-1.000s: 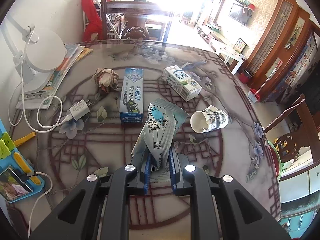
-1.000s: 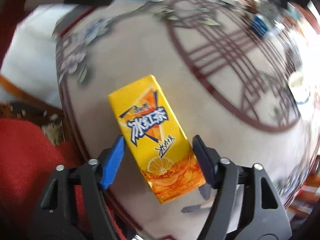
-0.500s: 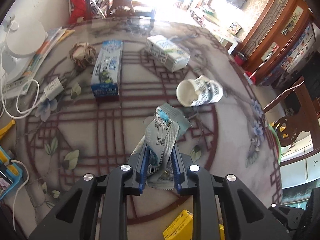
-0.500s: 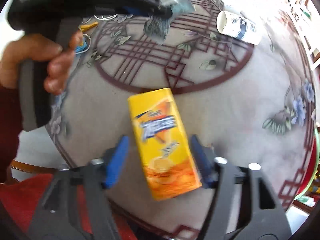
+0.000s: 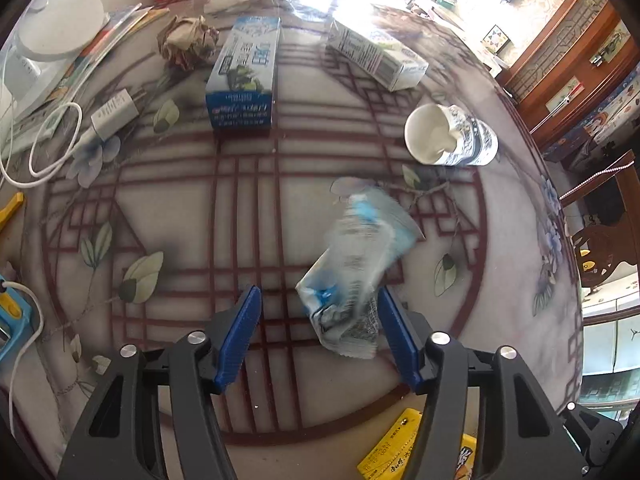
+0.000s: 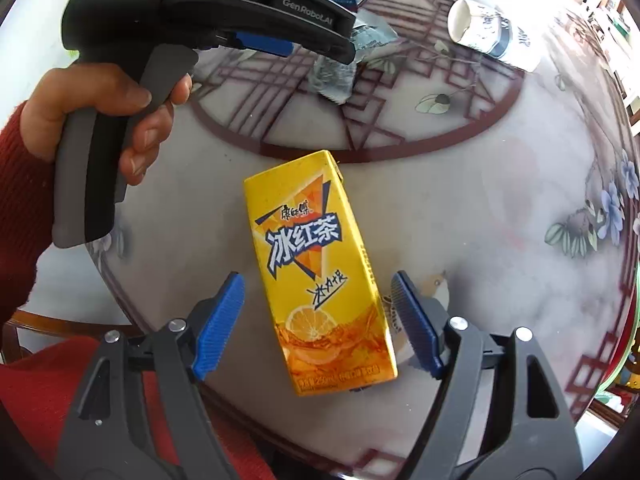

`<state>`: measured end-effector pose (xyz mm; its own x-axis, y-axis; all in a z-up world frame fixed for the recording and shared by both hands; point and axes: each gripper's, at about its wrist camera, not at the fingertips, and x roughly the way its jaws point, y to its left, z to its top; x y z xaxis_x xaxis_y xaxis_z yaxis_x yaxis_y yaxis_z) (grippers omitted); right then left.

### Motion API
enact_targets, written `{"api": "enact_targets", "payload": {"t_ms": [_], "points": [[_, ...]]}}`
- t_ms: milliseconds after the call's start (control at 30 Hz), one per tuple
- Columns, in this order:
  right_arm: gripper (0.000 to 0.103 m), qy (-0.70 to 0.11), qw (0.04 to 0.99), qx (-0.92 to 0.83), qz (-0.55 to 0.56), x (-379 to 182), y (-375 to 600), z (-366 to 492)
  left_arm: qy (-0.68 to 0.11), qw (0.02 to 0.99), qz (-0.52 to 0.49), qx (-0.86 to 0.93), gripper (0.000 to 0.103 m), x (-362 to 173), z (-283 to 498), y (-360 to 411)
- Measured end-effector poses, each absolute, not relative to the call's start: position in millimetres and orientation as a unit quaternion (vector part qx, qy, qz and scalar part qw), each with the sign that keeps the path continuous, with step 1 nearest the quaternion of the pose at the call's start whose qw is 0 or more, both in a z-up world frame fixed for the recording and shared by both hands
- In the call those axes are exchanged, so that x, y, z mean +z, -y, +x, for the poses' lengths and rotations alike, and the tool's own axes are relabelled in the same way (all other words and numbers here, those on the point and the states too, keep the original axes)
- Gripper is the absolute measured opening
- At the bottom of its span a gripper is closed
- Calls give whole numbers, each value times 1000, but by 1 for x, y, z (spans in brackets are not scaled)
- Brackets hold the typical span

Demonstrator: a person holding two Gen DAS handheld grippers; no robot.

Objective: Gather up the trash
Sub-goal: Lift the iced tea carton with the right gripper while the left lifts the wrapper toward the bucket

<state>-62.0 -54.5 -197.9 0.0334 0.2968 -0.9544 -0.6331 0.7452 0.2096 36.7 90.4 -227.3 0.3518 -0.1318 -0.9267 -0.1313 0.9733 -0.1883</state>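
My left gripper (image 5: 318, 330) is open above the round patterned table (image 5: 160, 208). A blue-and-silver foil wrapper (image 5: 356, 268) is blurred between its fingers, close to the right finger (image 5: 396, 340), no longer clamped. My right gripper (image 6: 320, 320) is open and straddles a yellow iced-tea carton (image 6: 316, 268) lying near the table's front edge; its fingers do not touch the carton. The left gripper and wrapper (image 6: 336, 72) also show in the right wrist view. The carton shows at the bottom of the left wrist view (image 5: 400, 448).
Farther back lie a tipped paper cup (image 5: 448, 136), a blue toothpaste box (image 5: 244, 76), a white milk carton (image 5: 376, 56) and a crumpled paper ball (image 5: 186, 40). A charger with white cable (image 5: 112, 116) and a lamp base (image 5: 60, 28) are at the left.
My left gripper has opened and let go of the wrapper, which now drops blurred between the fingers. The right gripper has steadied, open around the yellow carton.
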Motion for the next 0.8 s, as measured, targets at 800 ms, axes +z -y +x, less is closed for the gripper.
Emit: {"api": "enact_targets", "payload": {"t_ms": [800], "points": [[61,-573,784,238,-24,-163,125,-29,-517,847,-107,-69,25,-170,37,-36]]}}
